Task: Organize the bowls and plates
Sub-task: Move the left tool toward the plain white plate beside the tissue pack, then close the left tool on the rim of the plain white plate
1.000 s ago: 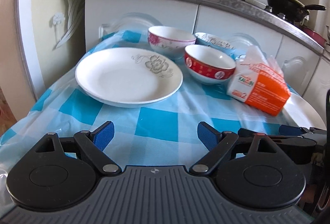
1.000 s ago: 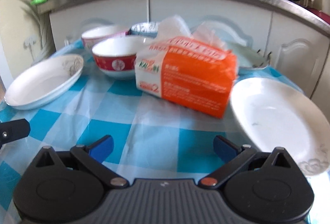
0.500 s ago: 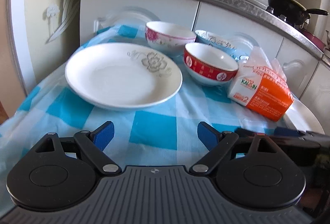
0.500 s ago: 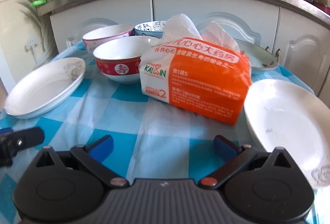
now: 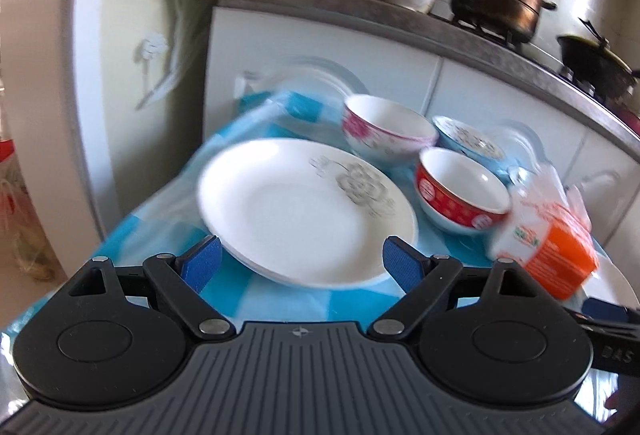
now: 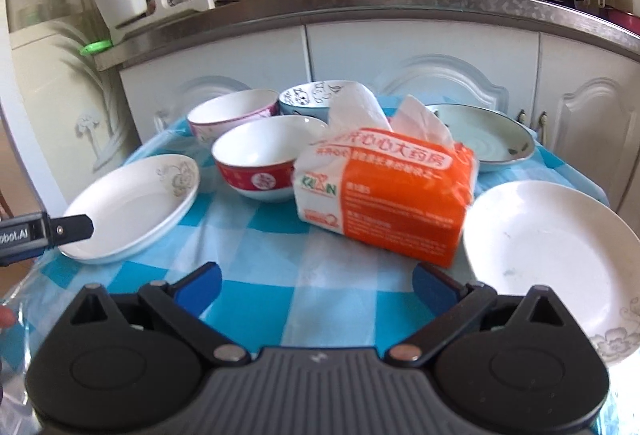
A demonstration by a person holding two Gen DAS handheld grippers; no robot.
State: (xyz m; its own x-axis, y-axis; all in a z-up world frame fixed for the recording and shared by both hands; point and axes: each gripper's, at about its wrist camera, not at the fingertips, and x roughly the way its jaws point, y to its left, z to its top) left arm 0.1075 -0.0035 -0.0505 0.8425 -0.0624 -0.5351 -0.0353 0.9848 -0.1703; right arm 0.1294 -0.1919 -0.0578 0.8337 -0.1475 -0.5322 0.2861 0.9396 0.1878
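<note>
My left gripper (image 5: pixel 302 261) has its fingers spread wide, flanking the near rim of the flowered white plate (image 5: pixel 304 209); contact I cannot tell. My right gripper (image 6: pixel 316 285) is wide too, empty, over the checked cloth (image 6: pixel 320 259). Beyond: tissue pack (image 6: pixel 384 195), plain plate (image 6: pixel 556 255) right, red bowl (image 6: pixel 260 163), pink bowl (image 6: pixel 232 115), blue bowl (image 6: pixel 304 99) farthest.

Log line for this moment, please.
left gripper: open, at flowered plate near rim | right gripper: open, empty, facing tissue pack | bowls unstacked
</note>
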